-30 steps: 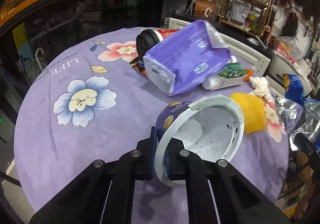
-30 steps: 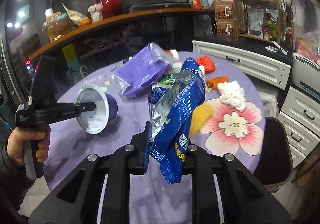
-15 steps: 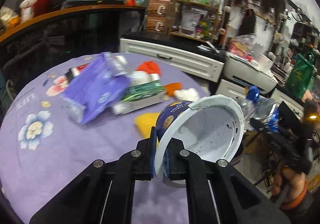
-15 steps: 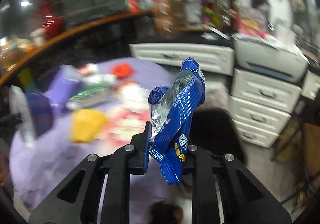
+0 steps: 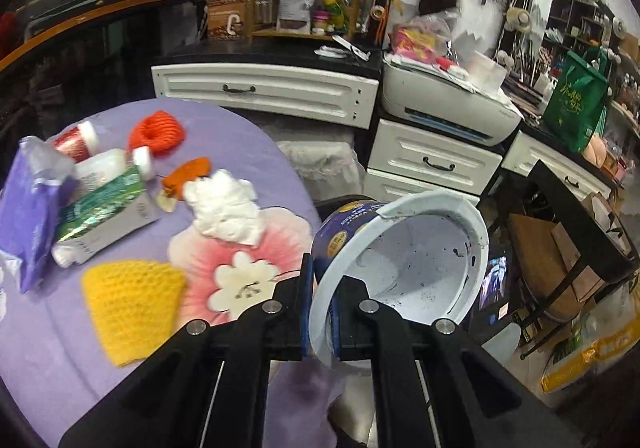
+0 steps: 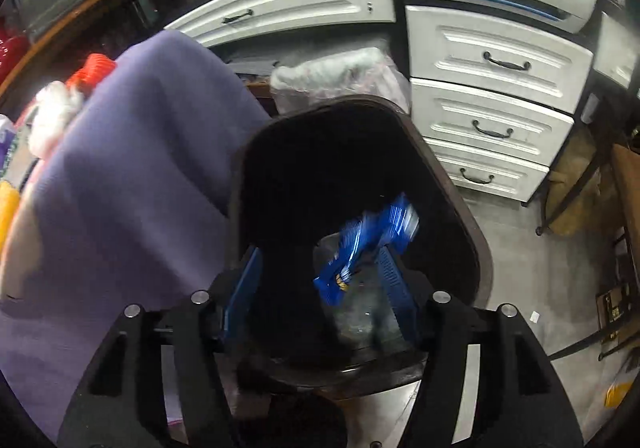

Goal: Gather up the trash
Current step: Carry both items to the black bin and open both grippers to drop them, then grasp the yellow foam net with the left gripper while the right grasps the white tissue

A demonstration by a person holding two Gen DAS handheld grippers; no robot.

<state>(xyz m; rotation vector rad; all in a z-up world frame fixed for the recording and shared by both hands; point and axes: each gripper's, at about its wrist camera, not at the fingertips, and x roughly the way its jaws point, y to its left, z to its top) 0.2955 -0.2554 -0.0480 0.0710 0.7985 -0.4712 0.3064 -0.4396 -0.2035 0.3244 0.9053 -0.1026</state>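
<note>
Hovering over the dark bin [image 6: 360, 176] right of the table [image 6: 132, 176], the right gripper [image 6: 320, 288] has just been opening to drop the blue wrapper [image 6: 360, 248], now loose between its jaws, while the left gripper [image 5: 322, 312] clamps the paper cup [image 5: 400, 260] near the table edge for binning.

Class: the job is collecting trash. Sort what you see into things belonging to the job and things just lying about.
Job: blue wrapper dropping into black bin; paper cup gripped by left gripper; tissue wad.

Lying about: printer; white drawers; green bag.
</note>
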